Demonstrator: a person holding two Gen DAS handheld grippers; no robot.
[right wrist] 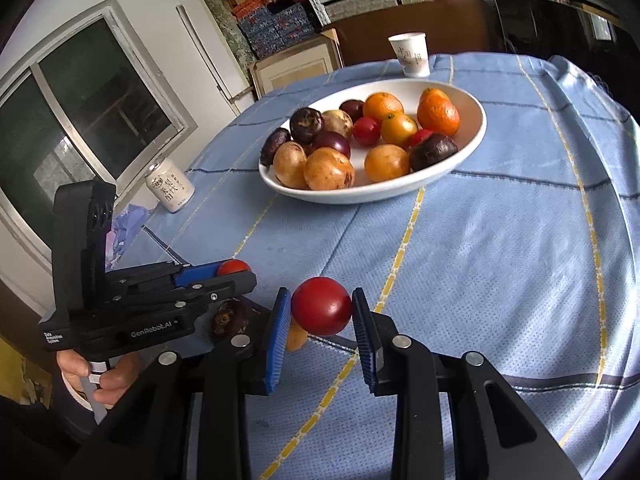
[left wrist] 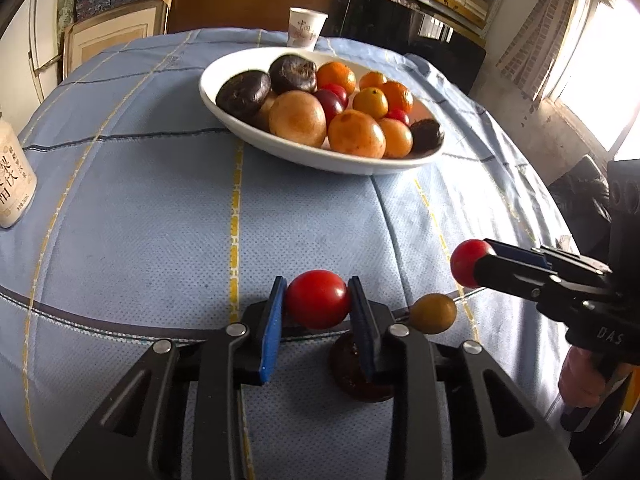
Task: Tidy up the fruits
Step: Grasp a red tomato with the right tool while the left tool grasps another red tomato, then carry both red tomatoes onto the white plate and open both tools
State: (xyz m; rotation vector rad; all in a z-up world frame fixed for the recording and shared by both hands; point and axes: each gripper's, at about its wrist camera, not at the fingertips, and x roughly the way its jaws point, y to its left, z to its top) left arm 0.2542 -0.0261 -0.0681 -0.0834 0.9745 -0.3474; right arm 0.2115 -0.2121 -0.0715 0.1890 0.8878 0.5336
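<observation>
My left gripper is shut on a red tomato and holds it above the blue tablecloth; it also shows in the right wrist view. My right gripper is shut on another red tomato, also seen in the left wrist view. A white bowl full of oranges, yellow, red and dark fruits sits farther back on the table. On the cloth near the grippers lie a small yellow-brown fruit and a dark brown fruit.
A paper cup stands behind the bowl. A white drink can stands at the table's left edge. The tablecloth spreads between the grippers and the bowl. Shelves and boxes line the back wall.
</observation>
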